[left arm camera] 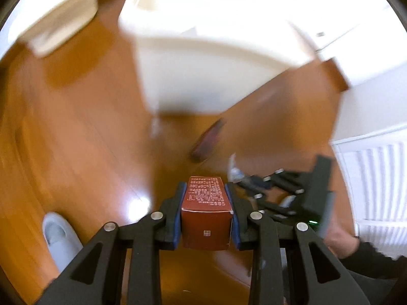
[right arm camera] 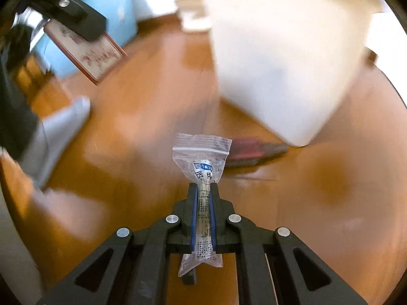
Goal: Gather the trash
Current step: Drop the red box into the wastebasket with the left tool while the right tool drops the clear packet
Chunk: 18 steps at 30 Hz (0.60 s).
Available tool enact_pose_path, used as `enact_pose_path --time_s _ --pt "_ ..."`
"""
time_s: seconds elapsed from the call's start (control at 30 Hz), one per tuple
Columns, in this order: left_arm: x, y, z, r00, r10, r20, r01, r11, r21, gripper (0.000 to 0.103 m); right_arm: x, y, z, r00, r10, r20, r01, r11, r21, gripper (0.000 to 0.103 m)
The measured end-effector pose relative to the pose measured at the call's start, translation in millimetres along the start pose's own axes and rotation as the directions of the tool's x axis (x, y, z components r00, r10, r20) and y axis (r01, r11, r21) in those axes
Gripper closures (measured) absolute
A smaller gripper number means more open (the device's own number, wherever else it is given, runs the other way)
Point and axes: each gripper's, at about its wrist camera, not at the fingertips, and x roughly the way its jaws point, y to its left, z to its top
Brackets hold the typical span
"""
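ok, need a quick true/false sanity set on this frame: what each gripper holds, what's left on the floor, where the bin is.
1. The left gripper is clamped on a red-brown box. True.
2. The right gripper is open and holds nothing. False: it is shut on a clear zip bag with a printed tube inside.
3. The floor is grey carpet. False: glossy orange-brown wood.
4. A dark red item lies on the floor near the white bin. True.
5. The zip bag is already in the white bin. False: it is between the right gripper's pads.
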Motion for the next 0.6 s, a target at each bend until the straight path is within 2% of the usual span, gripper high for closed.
enact_pose_path --time_s 0.1,0.2,0.3,0.37,0.5,0.6 --pt "-60 -35 43 0.991 -0.067 0.113 0.055 0.993 0.103 0.074 -30 -14 6 0.998 -0.024 0.06 0.02 0.997 0.072 0.096" --pt "-73 -51 94 0.985 -0.084 0.152 0.059 0.985 0.16 0.074 -48 -19 3 0.993 -0.07 0.094 0.06 0.992 0.107 0.096" --pt "-42 -56 158 0.991 -0.057 0.122 0.036 0.984 0.174 0.074 -50 -28 8 0.99 -0.089 0.111 0.072 0.986 0.15 0.096" --pt "-9 -51 188 0.997 -0.017 0.069 0.007 0.99 0.14 0.074 -51 -25 6 0.989 -0.091 0.118 0.069 0.981 0.182 0.096" --pt "59 -36 219 0.996 0.047 -0.072 -0.041 0.997 0.072 0.074 -59 -33 -6 0.99 -0.094 0.106 0.069 0.974 0.215 0.096" --pt "93 -31 221 0.989 0.055 -0.137 -0.052 0.998 0.029 0.074 -70 -37 -14 0.991 -0.098 0.091 0.075 0.97 0.229 0.096"
